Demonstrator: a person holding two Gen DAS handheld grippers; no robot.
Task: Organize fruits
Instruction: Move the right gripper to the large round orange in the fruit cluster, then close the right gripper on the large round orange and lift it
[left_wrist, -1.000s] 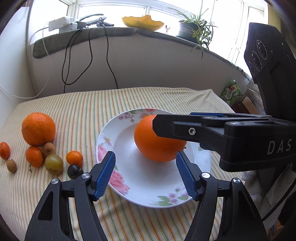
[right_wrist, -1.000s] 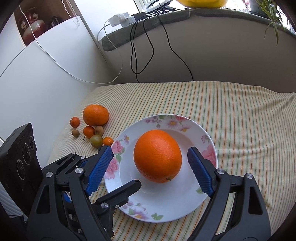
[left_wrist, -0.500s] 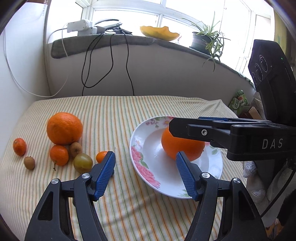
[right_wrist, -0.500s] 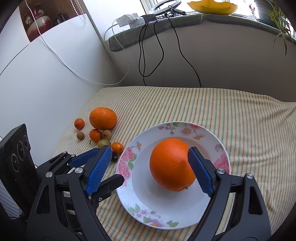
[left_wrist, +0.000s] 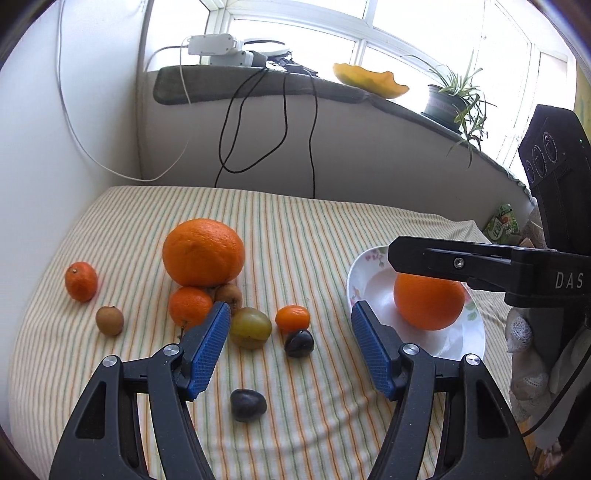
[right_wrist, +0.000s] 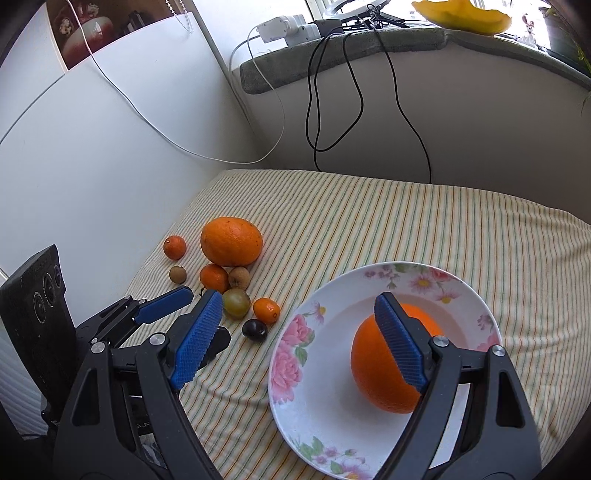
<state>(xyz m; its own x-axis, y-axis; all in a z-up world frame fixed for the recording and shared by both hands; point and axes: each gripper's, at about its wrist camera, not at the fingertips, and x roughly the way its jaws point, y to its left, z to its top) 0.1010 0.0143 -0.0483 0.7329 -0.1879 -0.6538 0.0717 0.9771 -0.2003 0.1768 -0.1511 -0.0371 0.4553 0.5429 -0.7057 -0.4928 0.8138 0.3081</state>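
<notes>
1. The left gripper tilts down over the near part of the striped cloth, its blue pads spread apart with nothing between them; a dark plum lies on the cloth below the gap.
2. The right gripper also angles down, released and empty, at the near-left rim of the floral plate. Its right finger stands in front of the plated orange without pressing it, hiding part of the fruit.
3. In the left wrist view the right gripper's black arm crosses the plate and cuts off the orange's top.
4. Beyond the left pads lie a green grape-like fruit, a small tangerine and a second dark plum, close together.
5. Farther, towards the cloth's left edge, a large orange touches a tangerine and a brown fruit; another tangerine and a brown fruit sit apart.
</notes>
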